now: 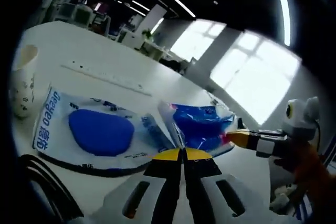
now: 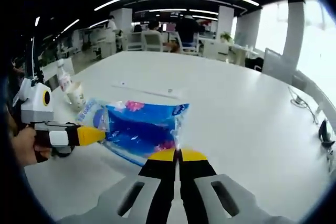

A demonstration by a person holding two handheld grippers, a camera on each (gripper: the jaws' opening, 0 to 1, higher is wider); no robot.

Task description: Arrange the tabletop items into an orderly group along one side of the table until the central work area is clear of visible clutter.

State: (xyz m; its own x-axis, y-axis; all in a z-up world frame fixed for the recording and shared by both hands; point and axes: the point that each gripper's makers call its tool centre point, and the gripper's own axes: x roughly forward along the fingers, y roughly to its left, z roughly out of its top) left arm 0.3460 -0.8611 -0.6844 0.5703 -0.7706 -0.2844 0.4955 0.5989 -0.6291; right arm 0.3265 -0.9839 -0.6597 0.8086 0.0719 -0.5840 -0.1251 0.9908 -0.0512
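just ahead of the left gripper (image 1: 181, 153), whose jaws are pressed together on the near edge of a crinkled blue packet (image 1: 202, 125), the same packet is pinched at its opposite end by the right gripper (image 2: 177, 154), its jaws likewise closed on the plastic seam; in the right gripper view the packet (image 2: 139, 127) stretches between the two tools, and the left gripper (image 2: 92, 135) comes in from the left with its yellow tip at the packet's far side. with both ends held, the likely trouble is tension: if the hands pull apart or move at different rates, the thin film could tear or slip from one grip, and the loose end would drag over the surface (image 2: 226, 108). to the left of the left jaws lies a second, flatter blue-and-white packet (image 1: 92, 132), touching or just under the held one, so a careless lift could sweep it along. beyond that stands a paper cup (image 1: 22, 82), near enough that a swung packet might tip it. whether the cup holds anything is hidden, the packet's print is too blurred to read, and how much film each pair of jaws has bitten cannot be judged.
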